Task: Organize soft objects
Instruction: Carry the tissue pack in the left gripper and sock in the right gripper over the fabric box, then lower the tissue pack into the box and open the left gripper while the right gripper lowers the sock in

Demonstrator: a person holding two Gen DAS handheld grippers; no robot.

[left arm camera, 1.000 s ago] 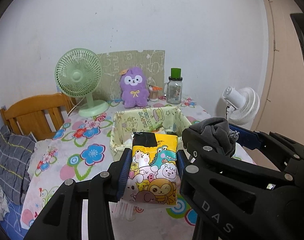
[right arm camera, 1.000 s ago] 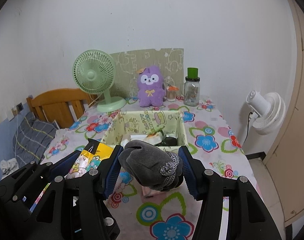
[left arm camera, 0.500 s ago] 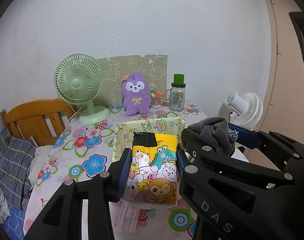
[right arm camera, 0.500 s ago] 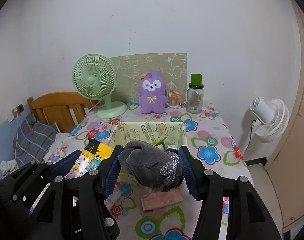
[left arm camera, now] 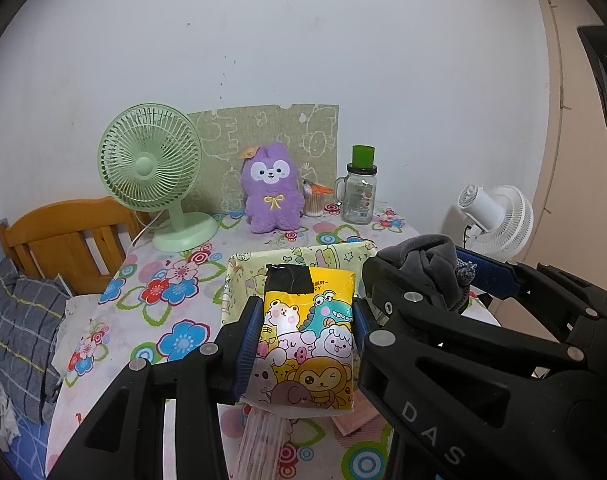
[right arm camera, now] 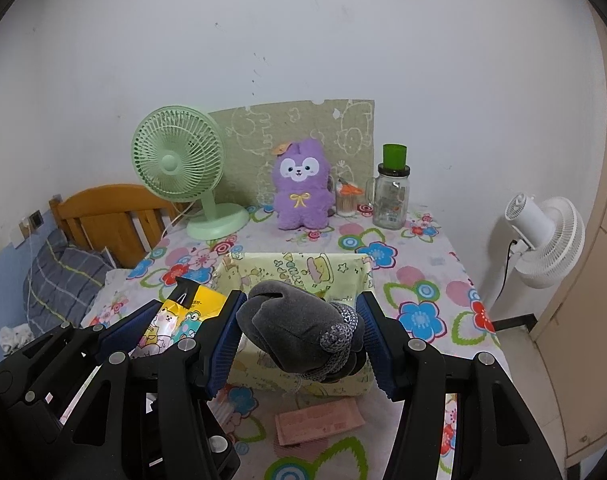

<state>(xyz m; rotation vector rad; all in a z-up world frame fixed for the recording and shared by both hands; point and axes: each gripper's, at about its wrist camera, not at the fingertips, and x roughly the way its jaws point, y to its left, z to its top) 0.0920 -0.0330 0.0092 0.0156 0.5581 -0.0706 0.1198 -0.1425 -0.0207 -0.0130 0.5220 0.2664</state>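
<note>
Both hands pulled back from desk (right arm camera: 431,264); box (right arm camera: 299,266) now farther off, more cloth and pink paper (right arm camera: 319,420) showing below. Left gripper (left arm camera: 307,336): jaws clamped on yellow tissue pack (left arm camera: 309,344), held over box's near edge. Right gripper (right arm camera: 299,332): jaws clamped on grey pouch (right arm camera: 291,328), held above box front. Neither dropped yet; both items apparently lifted out or being repositioned, release pending.

At lower centre, the right gripper (right arm camera: 301,330) is clamping a grey knit hat (right arm camera: 299,330) between its blue fingers (right arm camera: 228,338), hanging over the yellow-green fabric bin (right arm camera: 293,266); the left gripper (right arm camera: 171,324) at lower left is gripping a yellow cartoon pack (right arm camera: 175,322).
</note>
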